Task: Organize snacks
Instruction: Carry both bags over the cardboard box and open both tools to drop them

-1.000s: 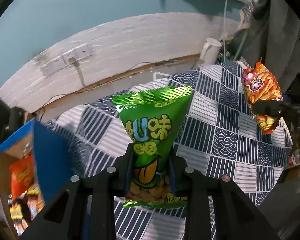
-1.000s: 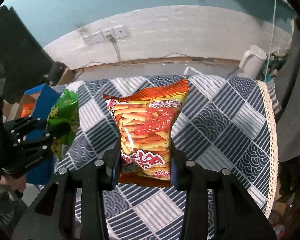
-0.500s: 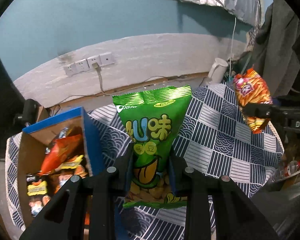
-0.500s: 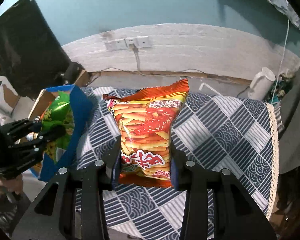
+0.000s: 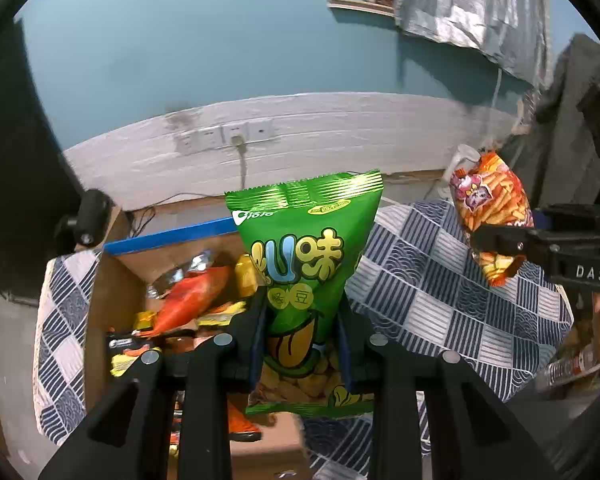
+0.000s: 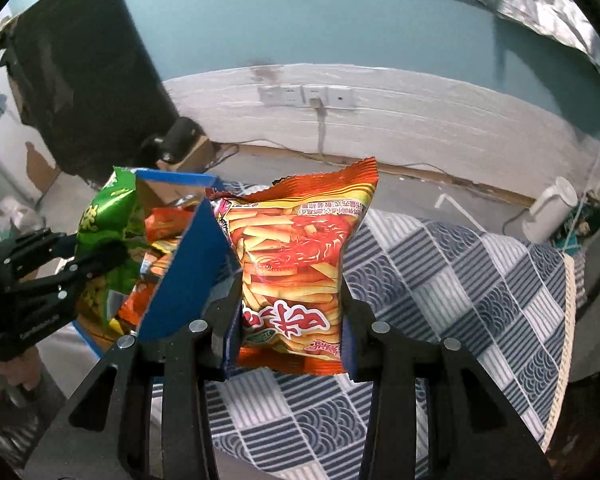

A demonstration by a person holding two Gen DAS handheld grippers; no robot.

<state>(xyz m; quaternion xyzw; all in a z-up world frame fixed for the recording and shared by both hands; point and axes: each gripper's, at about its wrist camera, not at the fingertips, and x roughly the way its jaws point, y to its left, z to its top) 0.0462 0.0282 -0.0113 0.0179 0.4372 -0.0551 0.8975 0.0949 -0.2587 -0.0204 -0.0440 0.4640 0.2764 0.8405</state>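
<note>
While hanging above the open cardboard box (image 5: 112, 280), gripping a green pea-snack bag (image 5: 304, 256) by its lower half between the clenched fingers of the left gripper (image 5: 302, 344), upright, sealed top edge up. Hovering over the box's near right corner, not yet lowering or letting go.

Holding, just right of the box, an orange shrimp-stick bag (image 6: 300, 264) squeezed at its bottom in the right gripper (image 6: 290, 332), likewise upright and off the cloth. Sitting close beside the box's blue flap (image 6: 188, 276), over the cloth rather than over the opening.

Inside the box, already lying loose: an orange packet (image 5: 192, 300), a silver foil pack (image 5: 188, 268), several yellow and dark wrappers, piled without visible order. Judging from that, well along: many snacks boxed, two bags in the air and waiting to go in, green one probably first.

Outward from the box, spreading across the table, a blue-and-white patterned tablecloth (image 6: 460, 280), showing no further snacks on the visible part. Farther right of the box, at the table's far edge, a white kettle (image 6: 552, 208); behind the box, wall sockets (image 5: 228, 136) with one cord plugged in.
</note>
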